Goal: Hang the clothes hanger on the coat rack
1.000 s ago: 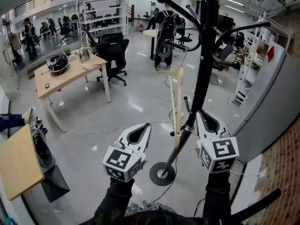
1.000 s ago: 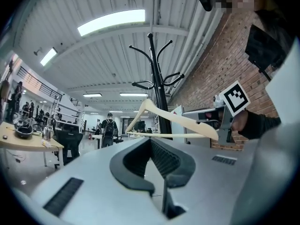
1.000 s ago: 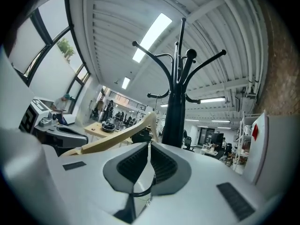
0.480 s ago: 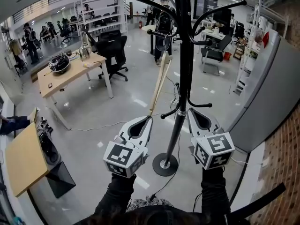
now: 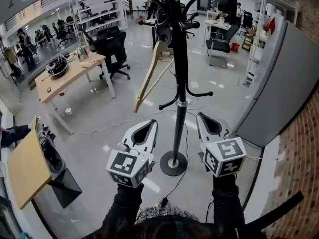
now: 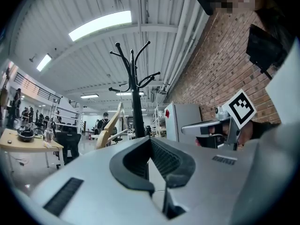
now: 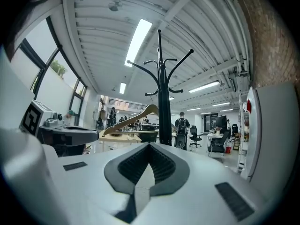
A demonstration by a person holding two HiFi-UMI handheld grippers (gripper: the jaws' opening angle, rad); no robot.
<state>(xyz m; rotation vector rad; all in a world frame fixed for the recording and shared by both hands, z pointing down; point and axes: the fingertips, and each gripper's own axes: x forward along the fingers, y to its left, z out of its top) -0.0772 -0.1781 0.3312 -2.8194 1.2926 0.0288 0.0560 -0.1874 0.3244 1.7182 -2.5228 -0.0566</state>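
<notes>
Straight ahead, the black coat rack (image 5: 178, 83) is standing upright on its round base, its pole rising between the two grippers in the head view. The wooden clothes hanger (image 5: 149, 76) is hanging from one of the upper arms on the rack's left side, tilting down and away from the pole, with neither gripper touching it. Its hook is too small to confirm how squarely it is seating.

The left gripper (image 5: 151, 123) is sitting low beside the pole with its jaws together and nothing between them. The right gripper (image 5: 200, 116) is sitting on the pole's other side, jaws likewise together and empty.

Judgement: the hanging step is looking complete. What is remaining, if anything, is confirming that the hanger is settling steadily and drawing both grippers clear.
</notes>
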